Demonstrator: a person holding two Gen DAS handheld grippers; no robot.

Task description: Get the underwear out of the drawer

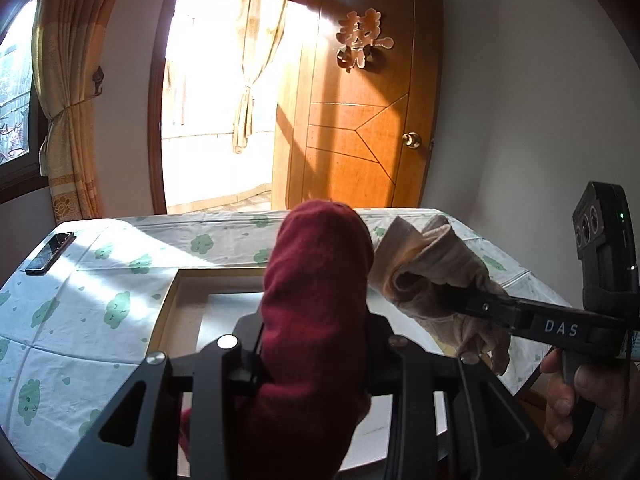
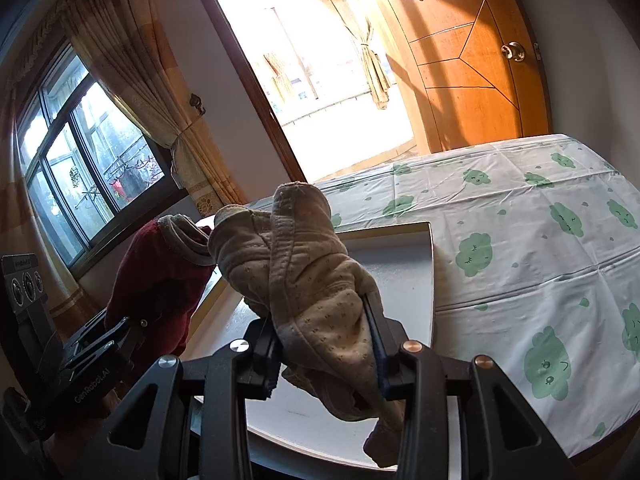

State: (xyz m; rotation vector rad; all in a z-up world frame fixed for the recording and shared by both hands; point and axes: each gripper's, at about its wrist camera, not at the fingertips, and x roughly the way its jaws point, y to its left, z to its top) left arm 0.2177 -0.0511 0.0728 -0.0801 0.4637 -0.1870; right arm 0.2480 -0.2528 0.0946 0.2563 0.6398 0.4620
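Left wrist view shows the left gripper [image 1: 316, 344] clamped on a rolled dark red knit piece of underwear [image 1: 320, 300], which stands up between its jaws above the shallow white open drawer [image 1: 188, 280]. Right of it, the right gripper [image 1: 464, 300] grips a crumpled beige cotton piece of underwear [image 1: 424, 264] — a person's hand [image 1: 576, 396] holds its handle. From the right wrist view, the beige garment [image 2: 316, 276] fills the right gripper's jaws [image 2: 324, 344], the red one [image 2: 160, 276] just left — both raised over the drawer [image 2: 400, 248], beside the white cloth with green cloud prints [image 2: 540, 240].
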